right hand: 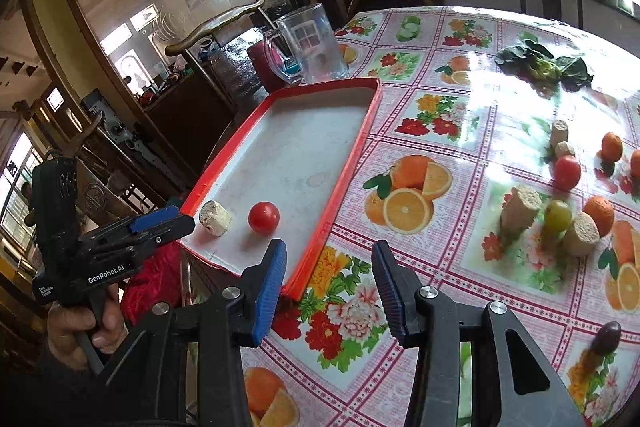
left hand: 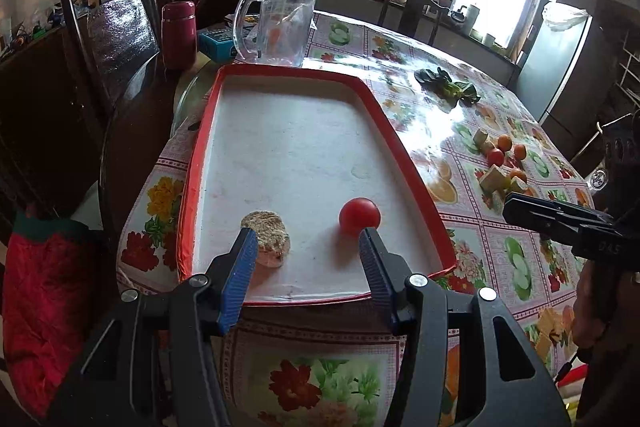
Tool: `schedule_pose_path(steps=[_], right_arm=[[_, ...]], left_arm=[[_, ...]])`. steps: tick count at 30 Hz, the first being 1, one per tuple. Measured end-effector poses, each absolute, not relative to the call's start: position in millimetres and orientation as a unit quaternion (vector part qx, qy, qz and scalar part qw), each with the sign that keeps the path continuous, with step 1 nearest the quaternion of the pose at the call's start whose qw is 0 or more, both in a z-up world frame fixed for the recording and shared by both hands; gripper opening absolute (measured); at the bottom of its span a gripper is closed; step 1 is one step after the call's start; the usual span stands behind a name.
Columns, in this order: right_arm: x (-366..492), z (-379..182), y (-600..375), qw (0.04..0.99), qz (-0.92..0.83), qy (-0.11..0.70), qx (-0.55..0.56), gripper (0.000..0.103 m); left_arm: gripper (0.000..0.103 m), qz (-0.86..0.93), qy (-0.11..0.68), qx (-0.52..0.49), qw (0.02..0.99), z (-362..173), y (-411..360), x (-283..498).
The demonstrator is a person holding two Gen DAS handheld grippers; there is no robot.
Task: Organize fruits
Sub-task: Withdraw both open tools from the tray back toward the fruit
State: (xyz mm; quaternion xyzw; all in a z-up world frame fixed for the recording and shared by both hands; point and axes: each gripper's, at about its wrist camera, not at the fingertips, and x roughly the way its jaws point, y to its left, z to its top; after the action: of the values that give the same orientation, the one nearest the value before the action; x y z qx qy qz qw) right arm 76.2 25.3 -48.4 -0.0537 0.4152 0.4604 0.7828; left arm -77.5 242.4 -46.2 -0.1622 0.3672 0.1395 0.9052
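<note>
A red-rimmed white tray (left hand: 400,131) (right hand: 352,163) lies on the flowered tablecloth. In it are a red tomato (left hand: 359,217) (right hand: 263,217) and a pale cut chunk (left hand: 267,235) (right hand: 215,218). My left gripper (left hand: 308,239) (right hand: 176,221) hangs open above the tray's near end, with nothing between its blue pads. My right gripper (right hand: 330,251) (left hand: 516,207) is open and empty over the cloth, just right of the tray's near corner. Loose on the table to the right lie another tomato (right hand: 567,171), oranges (right hand: 599,215), a green fruit (right hand: 557,215) and several pale chunks (right hand: 520,213).
A glass mug (left hand: 280,23) (right hand: 308,47) stands behind the tray, with a red flask (left hand: 179,35) to its left. Leafy greens (left hand: 448,85) (right hand: 540,65) lie farther back. A dark small fruit (right hand: 608,337) sits near the right edge. A wooden chair (left hand: 112,27) stands at the left.
</note>
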Motion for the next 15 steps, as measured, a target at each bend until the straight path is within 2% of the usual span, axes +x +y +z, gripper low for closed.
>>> schedule_pose_path(steps=[15], right_arm=[[89,-50,-69,0.824,0.381,0.420,-0.011,0.048]], left_arm=[[0.051,0.101,0.365,-0.150,0.913,-39,208,-68]])
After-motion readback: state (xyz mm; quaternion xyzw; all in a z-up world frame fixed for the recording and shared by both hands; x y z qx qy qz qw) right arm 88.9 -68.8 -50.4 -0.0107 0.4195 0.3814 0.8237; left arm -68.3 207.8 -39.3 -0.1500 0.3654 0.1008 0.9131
